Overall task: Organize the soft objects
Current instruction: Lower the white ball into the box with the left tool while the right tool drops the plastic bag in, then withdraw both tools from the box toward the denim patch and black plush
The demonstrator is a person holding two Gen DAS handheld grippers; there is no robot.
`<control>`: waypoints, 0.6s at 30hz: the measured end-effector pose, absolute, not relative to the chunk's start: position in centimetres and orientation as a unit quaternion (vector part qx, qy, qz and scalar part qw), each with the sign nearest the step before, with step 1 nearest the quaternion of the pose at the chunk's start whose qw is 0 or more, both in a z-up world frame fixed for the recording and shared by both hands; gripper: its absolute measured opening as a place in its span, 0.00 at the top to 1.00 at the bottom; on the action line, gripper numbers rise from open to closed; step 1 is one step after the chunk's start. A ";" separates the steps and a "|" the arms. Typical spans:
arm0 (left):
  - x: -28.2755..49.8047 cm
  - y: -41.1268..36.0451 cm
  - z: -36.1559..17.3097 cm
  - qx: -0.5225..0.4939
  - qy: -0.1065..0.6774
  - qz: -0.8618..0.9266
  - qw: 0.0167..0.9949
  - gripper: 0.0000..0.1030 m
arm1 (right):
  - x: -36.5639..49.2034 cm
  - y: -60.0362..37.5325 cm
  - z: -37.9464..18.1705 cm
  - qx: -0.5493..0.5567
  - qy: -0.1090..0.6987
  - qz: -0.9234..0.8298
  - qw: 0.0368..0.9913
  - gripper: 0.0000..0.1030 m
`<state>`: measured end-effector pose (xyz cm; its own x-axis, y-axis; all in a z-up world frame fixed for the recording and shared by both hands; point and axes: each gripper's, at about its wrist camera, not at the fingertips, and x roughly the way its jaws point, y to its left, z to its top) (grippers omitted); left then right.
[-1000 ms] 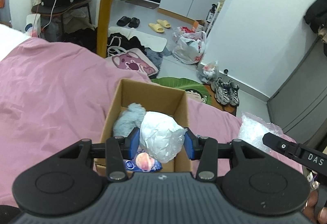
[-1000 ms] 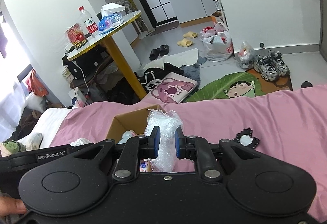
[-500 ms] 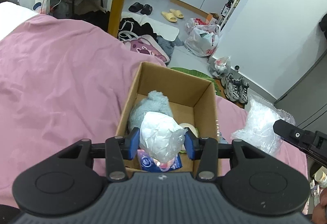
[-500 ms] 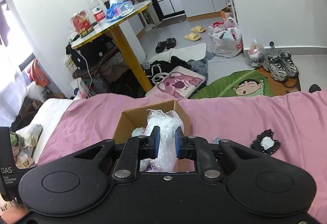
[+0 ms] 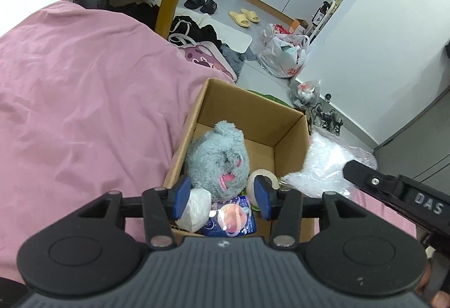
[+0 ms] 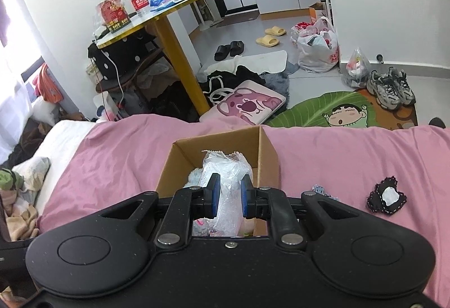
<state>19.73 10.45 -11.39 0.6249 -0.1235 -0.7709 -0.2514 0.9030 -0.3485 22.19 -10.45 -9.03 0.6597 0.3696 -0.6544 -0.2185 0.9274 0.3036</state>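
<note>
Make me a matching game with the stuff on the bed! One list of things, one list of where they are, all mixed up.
Things:
1. fluffy blue plush toy
2. bubble wrap bundle
3. black lace patch
4. white wrapped ball

Places:
A. lying on the pink blanket, outside the box
B. pinched in the right gripper, above the cardboard box
C. in the box's near corner, by the open left gripper's left finger
D. in the middle of the box, pink mouth showing

Pairs: 1-D, 2-B, 3-A, 4-C
</note>
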 end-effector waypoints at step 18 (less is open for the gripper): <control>19.6 11.1 -11.6 -0.224 0.427 0.030 0.875 0.51 | 20.4 -13.0 -9.6 0.121 0.397 0.129 0.900 0.56</control>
